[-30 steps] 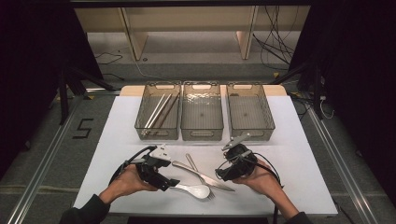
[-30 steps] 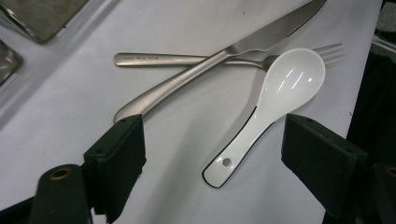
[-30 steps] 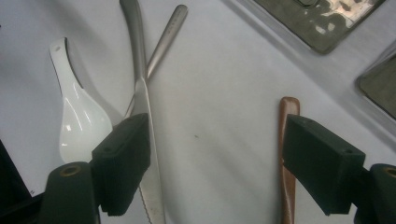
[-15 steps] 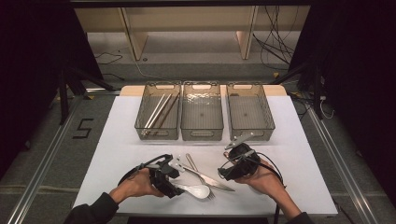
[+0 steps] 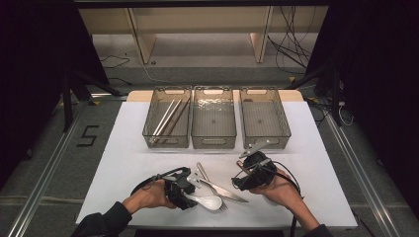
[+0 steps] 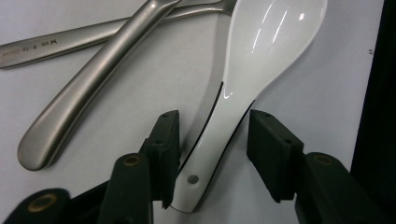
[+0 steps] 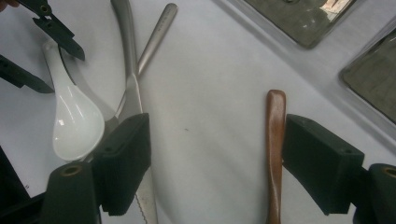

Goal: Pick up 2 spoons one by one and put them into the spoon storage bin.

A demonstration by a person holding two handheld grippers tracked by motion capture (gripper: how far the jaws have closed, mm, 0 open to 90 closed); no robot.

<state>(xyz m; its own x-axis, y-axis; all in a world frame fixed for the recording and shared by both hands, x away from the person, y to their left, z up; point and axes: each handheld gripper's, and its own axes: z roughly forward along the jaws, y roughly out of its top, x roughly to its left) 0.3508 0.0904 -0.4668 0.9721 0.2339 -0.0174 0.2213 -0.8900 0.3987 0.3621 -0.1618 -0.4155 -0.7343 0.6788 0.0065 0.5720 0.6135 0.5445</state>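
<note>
White spoon [image 6: 233, 107]: I centre its handle, beside the knife [image 5: 225, 190].
Left gripper [image 6: 212, 149]: half-open, closing, not yet pinching.
Right gripper [image 7: 215, 163]: wide, empty.

Place: a lab or a recording studio, not a home.
Walls: black curtains [image 5: 34, 74] hang on both sides.
Floor: grey floor with loose cables [image 5: 291, 47], metal rails [image 5: 44, 177] and a taped number "5" [image 5: 89, 136].
Table: a white table [image 5: 316, 148] with three identical clear bins [image 5: 213, 118] in a row.
Background: plain wooden frame legs [image 5: 143, 44].
</note>
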